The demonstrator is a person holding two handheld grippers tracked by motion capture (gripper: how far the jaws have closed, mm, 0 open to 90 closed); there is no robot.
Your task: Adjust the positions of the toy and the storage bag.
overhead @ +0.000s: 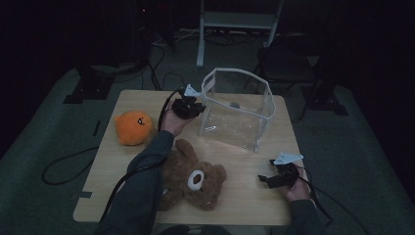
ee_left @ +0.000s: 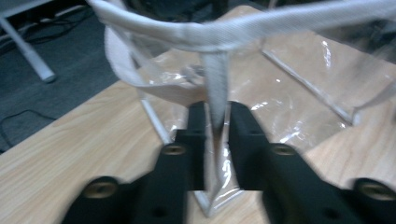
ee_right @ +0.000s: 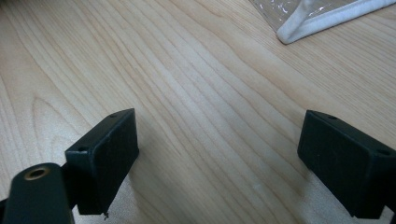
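Fingers of the left gripper [ee_left: 215,135] pinch the clear bag's [overhead: 237,110] white-edged corner; the right gripper [ee_right: 217,158] gapes empty.

left hand-held gripper [overhead: 192,105] meets the clear bag's [overhead: 237,108] near-left corner on the table [overhead: 244,191].

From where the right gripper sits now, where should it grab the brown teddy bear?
Probably a leg of the teddy bear, coming from its right side. It lies flat, limbs spread, and that side faces the open right gripper; the sleeve covers its left.

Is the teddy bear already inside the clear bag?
No, the teddy bear lies on the table in front of the clear bag.
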